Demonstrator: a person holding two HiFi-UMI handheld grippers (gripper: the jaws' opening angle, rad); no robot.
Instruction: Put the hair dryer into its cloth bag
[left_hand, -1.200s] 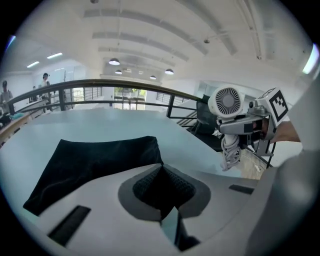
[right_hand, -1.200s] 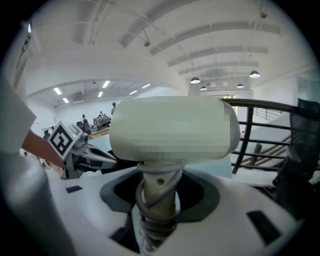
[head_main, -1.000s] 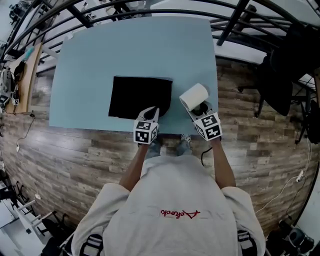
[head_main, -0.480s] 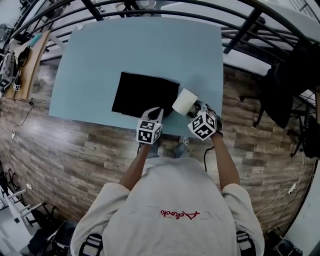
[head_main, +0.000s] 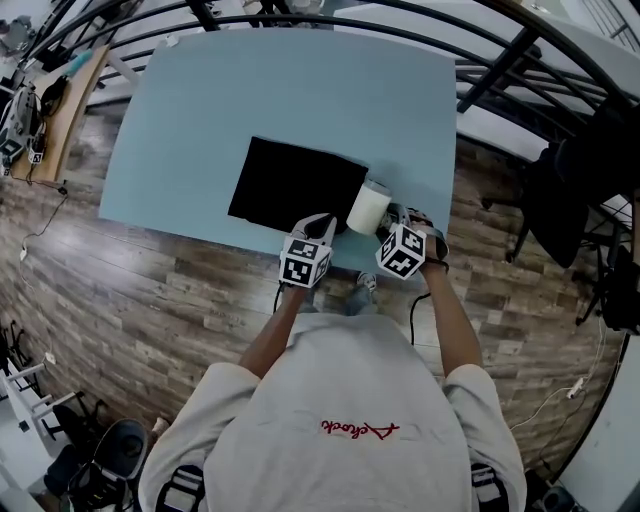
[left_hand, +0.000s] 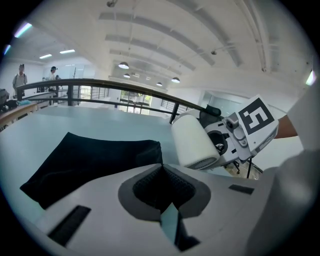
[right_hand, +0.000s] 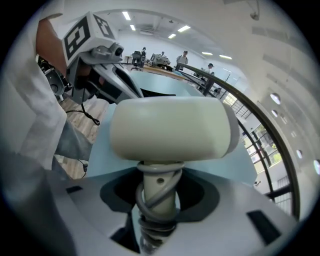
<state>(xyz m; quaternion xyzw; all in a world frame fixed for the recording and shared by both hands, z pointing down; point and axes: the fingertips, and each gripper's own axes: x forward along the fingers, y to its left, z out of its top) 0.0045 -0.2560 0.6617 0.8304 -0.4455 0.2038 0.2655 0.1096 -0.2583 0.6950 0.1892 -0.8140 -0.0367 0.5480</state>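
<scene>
The person's pale sleeve (head_main: 262, 350) is nearest, at 6 o'clock in the head view, over a floor (head_main: 150, 290) of wood-pattern planks. From it both arms reach to the near edge of the table (head_main: 300, 90), a flat, smooth, light blue top.

The left gripper (head_main: 318, 224) has its jaws closed together on the near edge of the bag (head_main: 295, 185); only a thin slit shows between its ribbed dark pads (left_hand: 150, 187).

The right gripper (right_hand: 157, 197) stands at 3 o'clock of the left one, just beside it. Its jaws are partly apart and clamp the handle (right_hand: 156, 185) of the hair dryer (head_main: 367, 208). A grey cord (right_hand: 150, 207) is wound in loops around this handle. The dryer body is a short, matt, cream-white cylinder with rounded ends. It is in the air above the table, at 1 o'clock of the left gripper, and its end is just at the right edge of the bag.

The bag is black soft cloth, about rectangular, and lies flat at 12 o'clock of the left gripper. Nothing else lies on the table between dryer and bag.

Beyond the table a curved black metal railing (left_hand: 125, 86) goes around it. A dark chair (head_main: 580, 190) stands at 3 o'clock, well apart. Far behind, some people (right_hand: 184, 57) stand near desks under round ceiling lamps (left_hand: 123, 65).
</scene>
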